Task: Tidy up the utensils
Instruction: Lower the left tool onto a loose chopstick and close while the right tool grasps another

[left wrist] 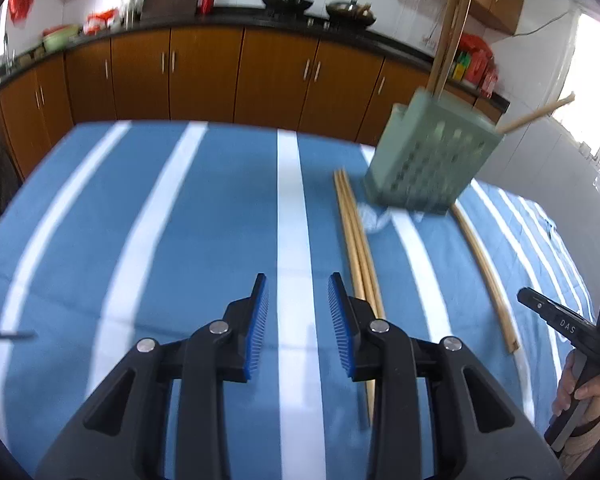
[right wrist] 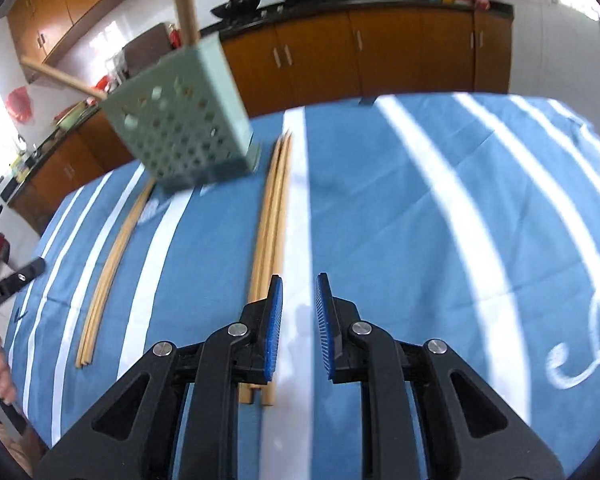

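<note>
Both pairs of jaws stand apart and hold nothing. Of the two, the right gripper point(right wrist: 299, 320) is the nearer to work: the bundle of chopsticks point(right wrist: 274, 216) lies just to the left of its jaws, the butt ends passing under the left finger, so a small shift to the left would bring the sticks between the pads. Seen from the other side, the left gripper point(left wrist: 298, 320) has the same bundle point(left wrist: 358, 248) just beside its right finger, again outside the gap. The bundle's long axis runs from the near edge of the counter point(right wrist: 420, 220) straight toward the far edge, roughly in line with both grippers' fingers, its far tips pointing at the green holder point(right wrist: 180, 136). A second set of chopsticks point(right wrist: 112, 264) lies near the counter's right edge, parallel and well apart from the first, farther from either pair of jaws. The holder stands beyond both sets, toward the far edge, with a few sticks already upright in it; it appears tilted, though blur and lens distortion may account for that.
</note>
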The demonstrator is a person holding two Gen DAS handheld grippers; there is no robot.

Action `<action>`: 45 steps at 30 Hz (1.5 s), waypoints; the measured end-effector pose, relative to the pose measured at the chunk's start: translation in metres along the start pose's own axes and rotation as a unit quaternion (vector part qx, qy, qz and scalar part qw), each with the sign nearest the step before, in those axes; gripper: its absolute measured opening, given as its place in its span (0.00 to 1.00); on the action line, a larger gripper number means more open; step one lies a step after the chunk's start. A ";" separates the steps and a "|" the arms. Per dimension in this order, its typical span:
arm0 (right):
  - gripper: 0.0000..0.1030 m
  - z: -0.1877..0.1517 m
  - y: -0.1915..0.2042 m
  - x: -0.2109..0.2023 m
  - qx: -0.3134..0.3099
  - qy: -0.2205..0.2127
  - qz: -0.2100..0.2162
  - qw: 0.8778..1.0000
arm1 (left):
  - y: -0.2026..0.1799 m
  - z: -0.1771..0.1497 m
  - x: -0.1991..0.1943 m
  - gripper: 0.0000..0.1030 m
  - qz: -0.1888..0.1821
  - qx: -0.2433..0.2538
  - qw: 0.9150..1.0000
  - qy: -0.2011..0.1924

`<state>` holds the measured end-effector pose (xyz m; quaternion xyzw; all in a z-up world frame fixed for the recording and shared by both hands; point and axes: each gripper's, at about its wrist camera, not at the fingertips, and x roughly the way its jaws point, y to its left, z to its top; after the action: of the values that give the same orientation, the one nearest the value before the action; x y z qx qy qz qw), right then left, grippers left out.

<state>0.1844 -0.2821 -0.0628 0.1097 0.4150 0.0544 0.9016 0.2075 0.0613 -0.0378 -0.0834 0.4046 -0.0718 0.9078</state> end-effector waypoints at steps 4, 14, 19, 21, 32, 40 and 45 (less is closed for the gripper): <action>0.18 -0.004 0.010 0.010 -0.004 0.013 0.002 1.000 | -0.007 -0.008 0.010 0.31 -0.004 0.007 1.000 0.015; 0.08 -0.001 0.008 0.016 -0.037 0.005 -0.066 0.997 | -0.027 -0.007 0.020 0.30 -0.029 0.020 0.999 0.029; 0.07 -0.003 0.002 0.014 -0.033 -0.001 -0.075 0.997 | -0.035 -0.009 0.029 0.23 -0.038 0.028 0.998 0.040; 0.07 -0.002 0.001 0.014 -0.031 -0.001 -0.074 0.997 | -0.038 -0.009 0.033 0.21 -0.036 0.034 0.998 0.045; 0.07 -0.002 0.004 0.014 -0.039 0.000 -0.077 0.996 | -0.042 -0.012 0.040 0.18 -0.021 0.053 0.997 0.058; 0.07 -0.002 0.004 0.014 -0.044 0.000 -0.079 0.996 | -0.052 -0.018 0.044 0.16 0.004 0.088 0.994 0.062; 0.08 -0.004 0.008 0.013 -0.052 0.001 -0.077 0.996 | -0.056 -0.019 0.046 0.15 0.019 0.097 0.994 0.056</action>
<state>0.1893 -0.2716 -0.0732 0.0301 0.4198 0.0071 0.9071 0.2201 -0.0044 -0.0716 0.0167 0.4478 -0.0976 0.8886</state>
